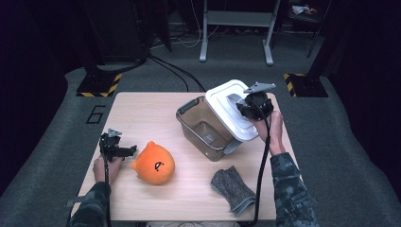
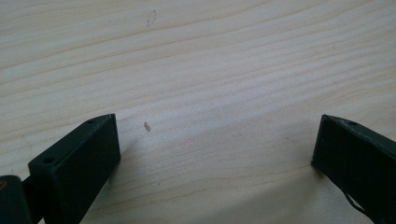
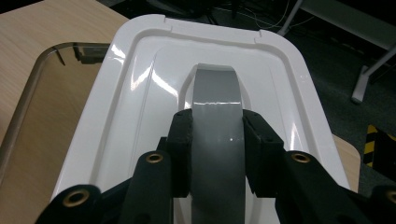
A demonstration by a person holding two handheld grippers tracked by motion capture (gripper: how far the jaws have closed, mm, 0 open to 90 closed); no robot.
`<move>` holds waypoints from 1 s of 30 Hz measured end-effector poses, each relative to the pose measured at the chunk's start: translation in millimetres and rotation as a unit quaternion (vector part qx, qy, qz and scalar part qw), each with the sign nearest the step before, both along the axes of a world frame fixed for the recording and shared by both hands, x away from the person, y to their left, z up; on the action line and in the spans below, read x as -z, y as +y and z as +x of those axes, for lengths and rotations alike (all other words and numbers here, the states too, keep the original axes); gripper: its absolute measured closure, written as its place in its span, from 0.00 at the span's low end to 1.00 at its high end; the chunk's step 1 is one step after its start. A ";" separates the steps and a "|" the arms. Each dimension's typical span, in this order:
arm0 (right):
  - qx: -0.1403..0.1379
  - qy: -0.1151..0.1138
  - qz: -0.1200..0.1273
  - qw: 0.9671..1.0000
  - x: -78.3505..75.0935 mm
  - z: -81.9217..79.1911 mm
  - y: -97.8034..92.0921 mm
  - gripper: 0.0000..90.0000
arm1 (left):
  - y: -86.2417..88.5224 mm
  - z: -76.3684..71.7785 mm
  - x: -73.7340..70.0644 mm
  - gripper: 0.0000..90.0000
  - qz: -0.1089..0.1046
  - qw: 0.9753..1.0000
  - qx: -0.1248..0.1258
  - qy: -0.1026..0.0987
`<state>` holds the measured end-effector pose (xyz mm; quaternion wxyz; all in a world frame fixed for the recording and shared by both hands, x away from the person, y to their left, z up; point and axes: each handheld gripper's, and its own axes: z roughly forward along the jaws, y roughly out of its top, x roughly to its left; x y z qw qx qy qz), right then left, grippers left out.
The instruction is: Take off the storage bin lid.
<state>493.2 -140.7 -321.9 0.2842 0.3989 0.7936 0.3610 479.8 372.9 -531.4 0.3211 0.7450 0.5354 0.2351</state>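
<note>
right gripper (image 3: pixel 217 140) clamps lid handle (image 3: pixel 217 100) — lid (image 1: pixel 227 111) tilted | left gripper (image 2: pixel 215 149) agape — low

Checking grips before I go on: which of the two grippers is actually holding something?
The right gripper: its jaws are clamped on the grey handle of the white lid. The left gripper hangs open over the bare table.

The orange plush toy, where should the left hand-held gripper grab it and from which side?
Grip the orange plush across its rounded body, coming from its left, where the open left hand-held gripper already sits beside it. It is soft, and no handle shows.
</note>
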 end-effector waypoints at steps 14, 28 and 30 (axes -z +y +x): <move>0.061 0.001 0.002 0.998 2.8 5.0 -30.3 0.74 | -0.3 0.0 0.0 0.00 0.000 1.000 -0.003 0.000; 0.145 0.006 0.004 0.989 19.7 13.1 -57.8 0.74 | -0.3 0.1 0.0 0.00 -0.001 1.000 -0.003 0.000; 0.160 0.010 0.005 0.987 25.5 15.4 -64.7 0.74 | -0.4 0.0 0.0 0.00 -0.001 1.000 -0.003 0.000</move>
